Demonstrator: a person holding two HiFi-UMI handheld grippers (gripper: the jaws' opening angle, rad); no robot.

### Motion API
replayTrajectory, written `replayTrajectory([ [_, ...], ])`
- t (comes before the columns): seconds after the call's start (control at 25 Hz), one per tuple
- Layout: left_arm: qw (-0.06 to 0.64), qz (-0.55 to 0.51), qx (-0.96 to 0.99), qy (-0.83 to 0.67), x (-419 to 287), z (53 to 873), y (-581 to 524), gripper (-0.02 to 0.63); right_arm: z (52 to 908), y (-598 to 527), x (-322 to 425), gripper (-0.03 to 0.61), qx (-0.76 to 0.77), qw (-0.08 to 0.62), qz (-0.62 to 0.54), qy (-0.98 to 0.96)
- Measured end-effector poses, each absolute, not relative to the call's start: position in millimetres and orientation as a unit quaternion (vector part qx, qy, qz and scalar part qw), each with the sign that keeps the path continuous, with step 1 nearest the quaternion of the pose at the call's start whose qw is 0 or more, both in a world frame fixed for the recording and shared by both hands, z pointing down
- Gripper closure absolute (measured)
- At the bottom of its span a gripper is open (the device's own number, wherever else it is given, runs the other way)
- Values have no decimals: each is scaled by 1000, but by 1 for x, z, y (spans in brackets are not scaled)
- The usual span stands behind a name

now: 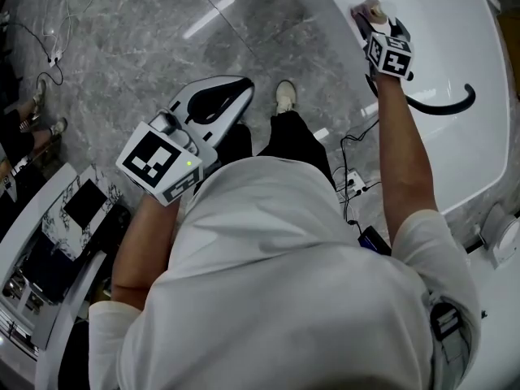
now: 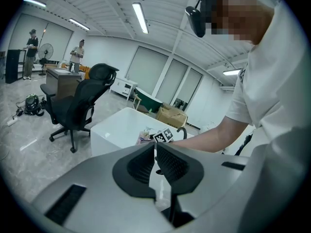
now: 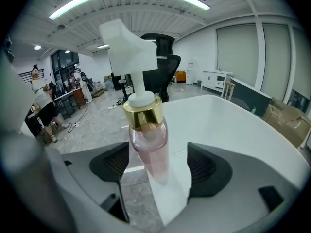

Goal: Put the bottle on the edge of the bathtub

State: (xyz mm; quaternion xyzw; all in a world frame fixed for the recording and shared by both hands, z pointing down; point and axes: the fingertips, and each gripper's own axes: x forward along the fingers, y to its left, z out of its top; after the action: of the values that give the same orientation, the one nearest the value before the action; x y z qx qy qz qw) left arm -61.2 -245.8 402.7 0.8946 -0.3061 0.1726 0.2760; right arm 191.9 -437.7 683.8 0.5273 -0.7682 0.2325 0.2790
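The big white bathtub fills the upper right of the head view. My left claw, low in its own view, is squeezed shut. My right claw is wide open. The little clear pink bottle with gold collar and white pump stands on the tub's edge between my right jaws, touching neither pad.

It is a large open office or test hall: a free-standing white bathtub sits on a grey marbled floor among a black office chair, a desk, cardboard boxes and trailing cables, under long ceiling strip lights.
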Motion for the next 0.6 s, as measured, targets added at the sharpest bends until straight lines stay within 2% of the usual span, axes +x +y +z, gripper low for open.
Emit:
replayTrajectory([
  [0.6,257,163,912,-276,-75,392,-216,586,669,-393,197,196,571,262,252,-736],
])
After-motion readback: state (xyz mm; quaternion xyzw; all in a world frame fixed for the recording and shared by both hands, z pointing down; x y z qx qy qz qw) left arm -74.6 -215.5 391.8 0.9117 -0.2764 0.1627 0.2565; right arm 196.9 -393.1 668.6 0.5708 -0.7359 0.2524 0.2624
